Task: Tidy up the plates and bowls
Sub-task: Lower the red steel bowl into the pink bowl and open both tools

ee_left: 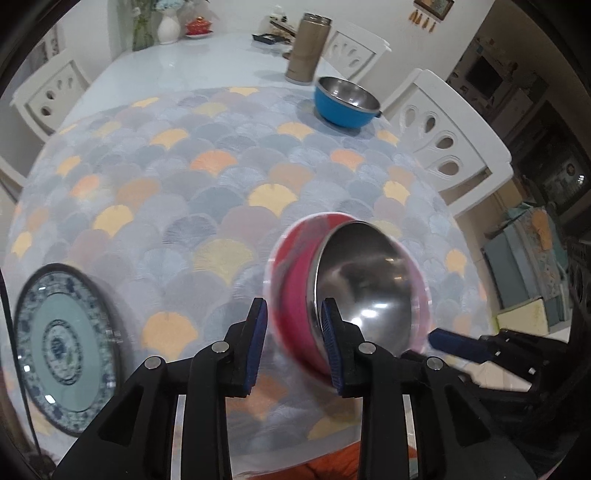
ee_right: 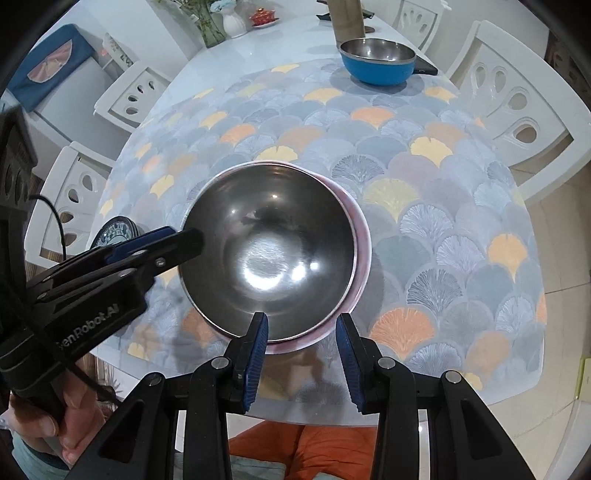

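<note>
A pink bowl (ee_left: 291, 280) with a steel inside (ee_right: 269, 251) sits near the table's front edge. My left gripper (ee_left: 293, 332) straddles its left rim, one pad inside on the steel and one outside by the pink wall. The jaws are slightly apart and not pressing. In the right wrist view the left gripper (ee_right: 184, 240) reaches over that rim. My right gripper (ee_right: 303, 332) hangs at the bowl's near rim, jaws apart and gripping nothing. A blue bowl (ee_left: 345, 103) (ee_right: 380, 62) stands far right. A blue-and-white plate (ee_left: 62, 347) (ee_right: 114, 230) lies at the left.
A scallop-patterned cloth (ee_right: 424, 221) covers the round table. A tan flask (ee_left: 308, 44), a white vase (ee_left: 168, 27) and a red lidded dish (ee_left: 197, 27) stand at the back. White chairs (ee_left: 443, 136) ring the table. A hand (ee_right: 55, 424) holds the left gripper.
</note>
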Motion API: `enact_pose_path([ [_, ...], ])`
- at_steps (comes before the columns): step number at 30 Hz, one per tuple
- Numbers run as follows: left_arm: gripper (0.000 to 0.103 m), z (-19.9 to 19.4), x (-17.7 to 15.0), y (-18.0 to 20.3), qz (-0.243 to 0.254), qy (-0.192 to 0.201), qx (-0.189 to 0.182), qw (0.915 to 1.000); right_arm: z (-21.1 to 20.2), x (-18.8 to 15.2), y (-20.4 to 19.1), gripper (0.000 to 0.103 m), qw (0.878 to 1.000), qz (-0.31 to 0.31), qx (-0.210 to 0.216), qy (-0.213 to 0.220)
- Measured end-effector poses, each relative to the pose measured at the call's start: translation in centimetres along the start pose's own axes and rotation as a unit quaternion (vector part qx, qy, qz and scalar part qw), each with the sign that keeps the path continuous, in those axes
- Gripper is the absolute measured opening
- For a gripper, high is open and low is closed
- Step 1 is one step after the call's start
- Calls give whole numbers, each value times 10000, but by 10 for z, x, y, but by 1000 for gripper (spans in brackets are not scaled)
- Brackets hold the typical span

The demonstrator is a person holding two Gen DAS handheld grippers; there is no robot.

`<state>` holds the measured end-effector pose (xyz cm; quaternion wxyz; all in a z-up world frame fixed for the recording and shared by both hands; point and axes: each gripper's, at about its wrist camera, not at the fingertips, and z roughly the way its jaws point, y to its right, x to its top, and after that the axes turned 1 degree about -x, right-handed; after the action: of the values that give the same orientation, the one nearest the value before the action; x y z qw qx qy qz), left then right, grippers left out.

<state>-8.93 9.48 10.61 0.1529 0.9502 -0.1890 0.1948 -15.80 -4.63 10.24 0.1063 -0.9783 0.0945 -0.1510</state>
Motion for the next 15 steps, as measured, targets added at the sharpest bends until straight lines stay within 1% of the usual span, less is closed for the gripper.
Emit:
enact_pose_path([
  [2, 28, 1, -3, -5, -2, -19, 141, 9999, 0, 1, 0, 38, 10000, -5, 70, 5],
  [4, 28, 7, -4, -10, -50, -100, 163, 9998, 0, 2, -1, 38, 10000, -37, 67, 8],
  [6, 26, 12, -3, -16, -202, -209, 104, 9995, 0, 6, 0, 38, 10000, -53, 84, -7],
  [7, 26, 11, -2, -17, -251, -194, 44, 9995, -1, 7, 1, 38, 9999, -48, 93, -1],
  [9, 26, 4, 2, -16, -238, -60, -34, 9997, -5, 11, 3, 38, 9999, -25, 129, 56],
  [11, 26, -5, 9, -13, -138, 83, -31, 9999, -12, 17, 6, 38, 9996, 21, 236, 131],
  [15, 26, -19, 30, -9, 26, 343, -62, 9994, -24, 32, 11, 38, 9987, 68, 416, 299],
])
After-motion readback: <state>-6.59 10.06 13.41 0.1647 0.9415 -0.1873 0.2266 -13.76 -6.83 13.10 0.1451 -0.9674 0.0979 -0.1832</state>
